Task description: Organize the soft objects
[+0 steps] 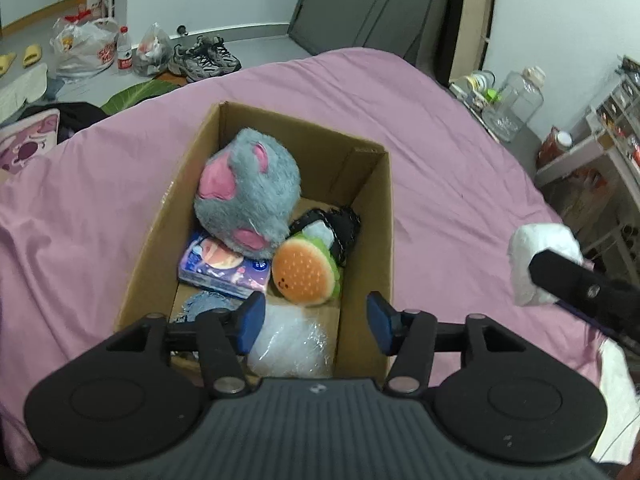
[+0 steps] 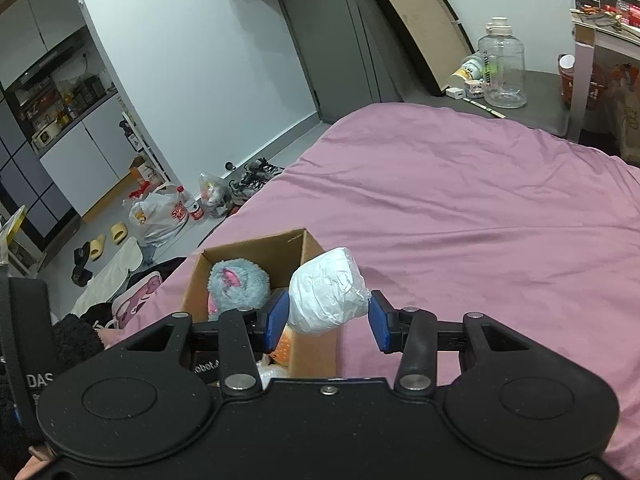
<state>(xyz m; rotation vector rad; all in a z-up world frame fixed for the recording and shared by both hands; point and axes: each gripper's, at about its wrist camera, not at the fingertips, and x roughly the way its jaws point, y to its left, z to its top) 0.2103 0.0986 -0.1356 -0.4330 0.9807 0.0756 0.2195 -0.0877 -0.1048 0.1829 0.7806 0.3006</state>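
An open cardboard box (image 1: 372,216) stands on the pink bed sheet (image 1: 460,168). Inside lie a grey and pink plush (image 1: 248,188), a burger plush (image 1: 304,272), a purple tissue pack (image 1: 224,268), a black item (image 1: 344,222) and a clear plastic bag (image 1: 288,344). My left gripper (image 1: 316,322) hovers open over the box's near end, with the plastic bag below its blue pads and nothing pressed between them. My right gripper (image 2: 328,322) is shut on a white plastic-wrapped bundle (image 2: 326,292), held above the box (image 2: 256,248) at its right edge. In the left wrist view that bundle (image 1: 540,248) hangs off to the right of the box.
Beyond the bed's far edge, the floor holds shoes (image 1: 204,58), plastic bags (image 1: 82,46) and a water bottle (image 1: 125,48). A clear jug (image 2: 502,68) stands on a dark side table. Shelves (image 1: 612,128) line the right side. A patterned cushion (image 1: 28,140) lies at the left.
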